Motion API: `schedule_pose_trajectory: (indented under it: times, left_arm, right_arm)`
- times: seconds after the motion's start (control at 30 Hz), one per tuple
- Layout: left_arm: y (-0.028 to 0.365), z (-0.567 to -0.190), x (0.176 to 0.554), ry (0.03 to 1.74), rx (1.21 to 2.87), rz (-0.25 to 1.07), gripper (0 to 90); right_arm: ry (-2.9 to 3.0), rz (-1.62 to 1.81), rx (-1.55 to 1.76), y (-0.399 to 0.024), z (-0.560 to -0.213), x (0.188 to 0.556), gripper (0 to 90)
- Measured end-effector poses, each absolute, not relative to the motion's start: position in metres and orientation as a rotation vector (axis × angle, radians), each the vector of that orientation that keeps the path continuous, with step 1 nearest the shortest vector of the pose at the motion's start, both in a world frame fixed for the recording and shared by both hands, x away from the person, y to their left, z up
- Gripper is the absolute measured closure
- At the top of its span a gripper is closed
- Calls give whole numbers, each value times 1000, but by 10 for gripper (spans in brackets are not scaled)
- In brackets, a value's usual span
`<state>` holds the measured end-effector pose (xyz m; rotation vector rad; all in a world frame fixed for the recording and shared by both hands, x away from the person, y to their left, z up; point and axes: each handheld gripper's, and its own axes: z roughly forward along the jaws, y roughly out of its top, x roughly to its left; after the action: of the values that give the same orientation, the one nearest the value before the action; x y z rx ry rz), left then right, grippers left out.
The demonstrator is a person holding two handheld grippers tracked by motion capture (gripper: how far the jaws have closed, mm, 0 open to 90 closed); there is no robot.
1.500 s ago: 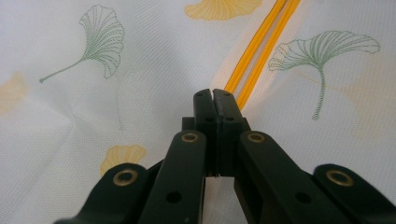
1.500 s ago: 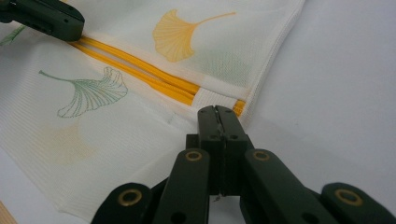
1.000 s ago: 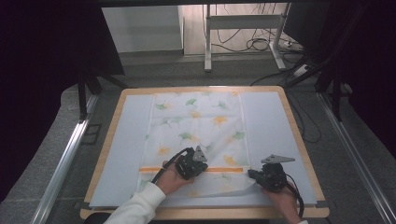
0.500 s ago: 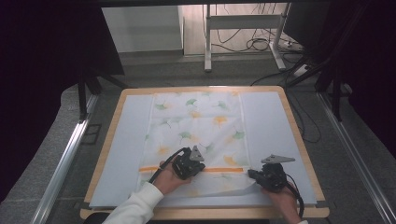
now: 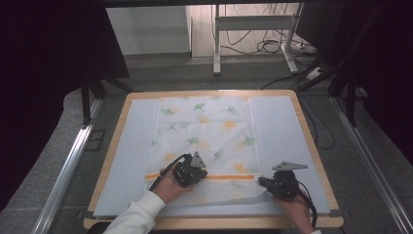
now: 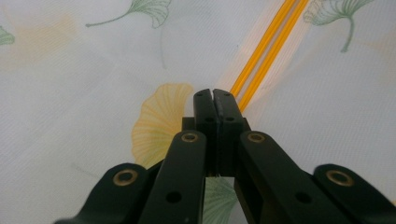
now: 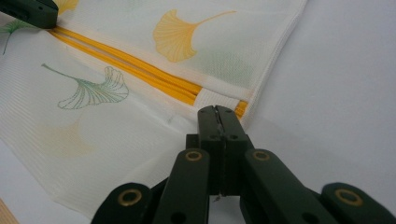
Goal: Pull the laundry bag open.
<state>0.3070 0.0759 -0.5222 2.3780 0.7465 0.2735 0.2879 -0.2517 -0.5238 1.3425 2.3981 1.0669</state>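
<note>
Cloth [image 5: 207, 141], high view: thin woven rectangle printed with ginkgo leaves, long axis 12 to 6 o'clock, flat on the pale mat [image 5: 282, 131]; an orange stripe [image 5: 229, 177] crosses it near 6. Left gripper [image 5: 191, 170] and right gripper [image 5: 267, 183] rest at that edge. Left gripper view: jaws closed over fine-ribbed weave. Right gripper view: jaws closed at the cloth's hem by the stripe's end.

Leaf-printed cloth [image 5: 207, 139] spread across a pale mat on a wood-edged table [image 5: 311, 146], left gripper [image 5: 194, 171] resting near its orange stripe at lower centre, right gripper [image 5: 272, 184] at the cloth's lower-right corner, cables on the floor beyond.
</note>
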Motion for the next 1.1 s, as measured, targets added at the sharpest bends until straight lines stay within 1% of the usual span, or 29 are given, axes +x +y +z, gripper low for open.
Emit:
schedule_pose_trajectory:
  times: [1.1]
  left_arm:
    - [118, -523, 304, 849, 2366, 283, 900]
  right_arm:
    - [2408, 1051, 1325, -251, -523, 288, 898]
